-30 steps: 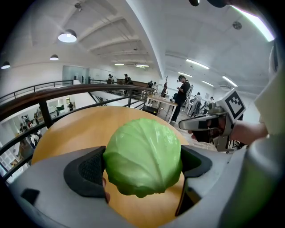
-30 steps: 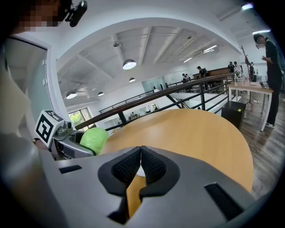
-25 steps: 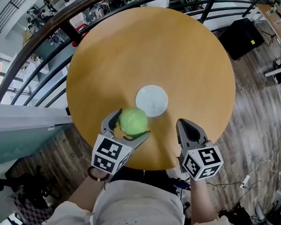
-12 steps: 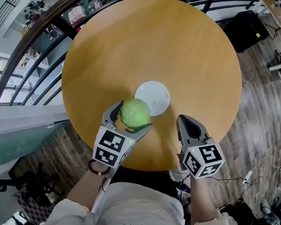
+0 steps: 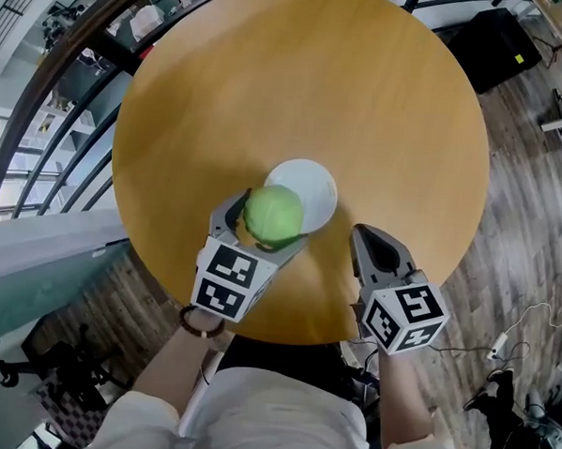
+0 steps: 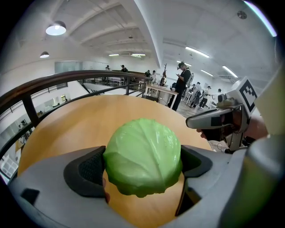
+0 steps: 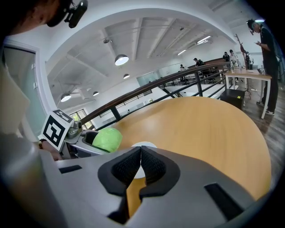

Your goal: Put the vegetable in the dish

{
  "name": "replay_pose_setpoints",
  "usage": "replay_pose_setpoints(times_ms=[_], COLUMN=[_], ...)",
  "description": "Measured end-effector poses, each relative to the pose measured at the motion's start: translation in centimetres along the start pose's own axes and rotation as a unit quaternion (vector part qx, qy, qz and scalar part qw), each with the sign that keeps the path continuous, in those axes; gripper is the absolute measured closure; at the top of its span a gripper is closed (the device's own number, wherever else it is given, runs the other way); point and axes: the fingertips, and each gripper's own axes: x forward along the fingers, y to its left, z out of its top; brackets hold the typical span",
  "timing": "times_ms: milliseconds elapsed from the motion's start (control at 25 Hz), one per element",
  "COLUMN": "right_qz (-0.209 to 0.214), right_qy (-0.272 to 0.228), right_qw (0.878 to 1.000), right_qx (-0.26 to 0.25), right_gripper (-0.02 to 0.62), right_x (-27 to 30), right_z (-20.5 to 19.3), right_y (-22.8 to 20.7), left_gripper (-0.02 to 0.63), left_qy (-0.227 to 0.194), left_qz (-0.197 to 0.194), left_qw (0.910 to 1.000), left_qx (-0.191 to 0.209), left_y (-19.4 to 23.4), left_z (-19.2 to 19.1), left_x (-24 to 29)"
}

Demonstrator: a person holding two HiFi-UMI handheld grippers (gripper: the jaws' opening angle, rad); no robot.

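Observation:
A round green cabbage (image 5: 274,215) is clamped between the jaws of my left gripper (image 5: 267,223), held above the table at the near-left rim of the white dish (image 5: 316,188). In the left gripper view the cabbage (image 6: 142,156) fills the gap between both pads. My right gripper (image 5: 374,247) hangs to the right of the dish with its pads pressed together and nothing in them. The right gripper view shows the cabbage (image 7: 107,139) at left and a sliver of the dish (image 7: 143,145) just beyond the closed jaws.
The round wooden table (image 5: 363,101) carries only the dish. A dark curved railing (image 5: 64,57) runs behind and left of it. Wood plank floor (image 5: 526,213) lies to the right. People stand far off at a desk (image 6: 178,84).
My left gripper has carried the cabbage forward and a little right, from beside the dish to over its near-left rim. The right gripper has stayed about where it was.

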Motion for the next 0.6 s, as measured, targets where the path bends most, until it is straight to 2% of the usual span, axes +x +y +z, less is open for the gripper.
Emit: replay_pose_setpoints(times_ms=[600], right_qz=[-0.002], right_qy=[0.011], right_qw=[1.000], right_qx=[0.021], right_gripper=[0.571], right_x=[1.5], right_z=[-1.1], right_y=[-1.7], left_gripper=[0.109], left_qy=[0.052], left_qz=[-0.006], left_qw=[0.9982], left_qx=[0.028], left_y=[0.8], left_z=[-1.4], left_x=[5.7])
